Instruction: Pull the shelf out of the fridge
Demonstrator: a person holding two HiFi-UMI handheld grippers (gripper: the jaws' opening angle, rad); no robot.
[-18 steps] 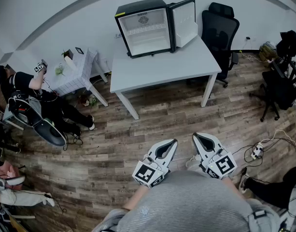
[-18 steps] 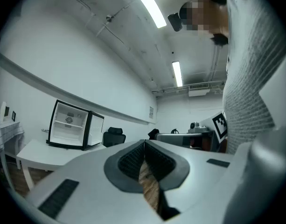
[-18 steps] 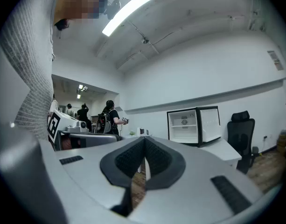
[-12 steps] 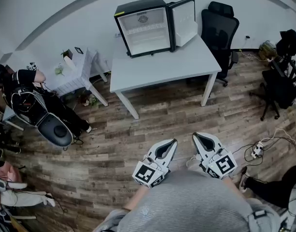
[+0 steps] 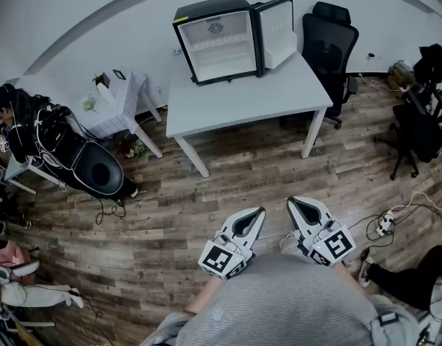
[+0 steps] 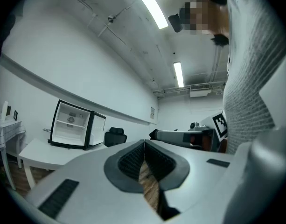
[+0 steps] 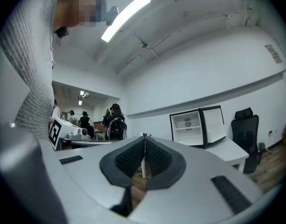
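A small black fridge [image 5: 219, 40] stands at the back of a white table [image 5: 249, 99], its door [image 5: 276, 32] swung open to the right. A white shelf [image 5: 215, 47] lies across its white inside. The fridge [image 6: 70, 124] also shows far off in the left gripper view, and the fridge [image 7: 193, 126] shows far off in the right gripper view. My left gripper [image 5: 261, 210] and my right gripper [image 5: 290, 201] are held close to my body, well short of the table, pointing toward it. Both are shut with nothing between the jaws.
A black office chair [image 5: 329, 45] stands right of the table. A small cloth-covered side table [image 5: 116, 107] is on the left. A person with a backpack [image 5: 40, 139] and a round black seat [image 5: 98, 171] is at far left. Cables and a power strip [image 5: 383, 224] lie on the wood floor at right.
The person at far left has turned and shifted, and the round black seat has moved right. My grippers have stayed where they were.
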